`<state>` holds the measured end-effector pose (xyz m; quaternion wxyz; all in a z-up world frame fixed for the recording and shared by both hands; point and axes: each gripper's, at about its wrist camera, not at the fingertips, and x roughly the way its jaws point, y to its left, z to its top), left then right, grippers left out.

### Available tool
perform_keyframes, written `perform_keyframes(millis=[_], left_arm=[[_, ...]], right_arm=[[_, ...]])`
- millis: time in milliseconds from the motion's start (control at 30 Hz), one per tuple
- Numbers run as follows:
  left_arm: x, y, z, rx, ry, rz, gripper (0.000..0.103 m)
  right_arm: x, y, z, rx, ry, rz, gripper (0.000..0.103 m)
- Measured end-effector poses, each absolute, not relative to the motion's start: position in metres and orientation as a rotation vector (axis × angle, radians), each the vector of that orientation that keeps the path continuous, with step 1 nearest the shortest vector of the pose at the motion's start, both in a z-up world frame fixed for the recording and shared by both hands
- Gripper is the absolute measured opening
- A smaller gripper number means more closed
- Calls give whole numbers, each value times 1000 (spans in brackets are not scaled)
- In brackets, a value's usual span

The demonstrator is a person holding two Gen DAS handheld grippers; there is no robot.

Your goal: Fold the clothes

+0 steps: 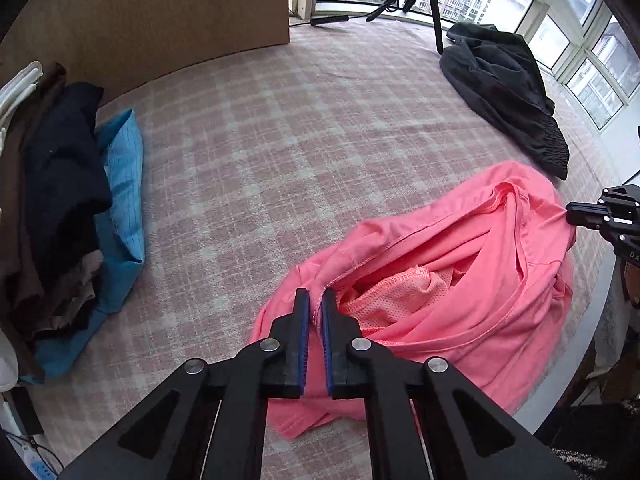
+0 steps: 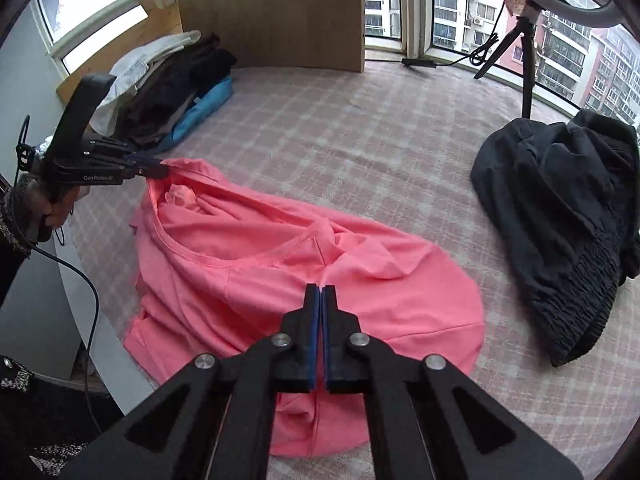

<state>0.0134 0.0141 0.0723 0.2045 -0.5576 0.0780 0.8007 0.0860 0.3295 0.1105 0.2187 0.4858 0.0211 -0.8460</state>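
A crumpled pink shirt (image 1: 460, 280) lies on the plaid bed cover (image 1: 280, 140), its neck opening gaping and a mesh lining showing inside. My left gripper (image 1: 316, 294) is shut on a seam edge at the shirt's near left side. At the right edge of that view, my right gripper (image 1: 568, 212) pinches the shirt's far side. In the right wrist view the pink shirt (image 2: 260, 280) spreads below my right gripper (image 2: 321, 288), which is shut on a fold of it. My left gripper (image 2: 162, 169), held by a hand, grips the shirt's far left corner.
A stack of folded clothes (image 1: 60, 180) with a blue piece (image 1: 120, 200) sits at the left by a wooden board (image 1: 160, 12). A black garment (image 1: 508, 92) (image 2: 560, 220) lies at the far right near a tripod (image 1: 432, 0). The bed edge (image 2: 80, 272) runs close by.
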Motion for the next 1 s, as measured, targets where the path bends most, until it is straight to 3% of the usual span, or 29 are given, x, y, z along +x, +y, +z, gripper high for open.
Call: perform_keyframes(millis=[167,300,367,433,467,500,533,733,767,800,1000], left_arm=[[0,18,104,-1482,222,2279,4],[-40,30,120,-1435,237,2341,5],[-53,39,123,-1410,306,2350,10],[-55,38,126,-1390,326,2361,16],[-52,34,127,-1383,313,2356,23],[-48,29,128,-1377,295,2355,26],[-43,23,127,-1379,285,2358,29],[-20,-15,121,-1449,190,2376,28],[-17,-21,121,-1457,177,2383,28],[-14,-27,121,-1464,164,2391,28],[0,-40,115,-1471,124,2367,28]], right_arm=[[74,365,151,1249,62,-2545,0],[30,395,167,1253,-61,-2586,1],[11,395,166,1292,-100,-2487,5],[9,378,151,1392,-105,-2324,35],[18,365,141,1392,-66,-2279,61],[27,352,131,1392,-28,-2233,67],[36,340,122,1392,10,-2188,67],[58,294,75,1471,231,-2071,65],[57,292,71,1481,251,-2075,41],[56,290,67,1492,272,-2079,5],[21,372,128,1357,57,-2464,2]])
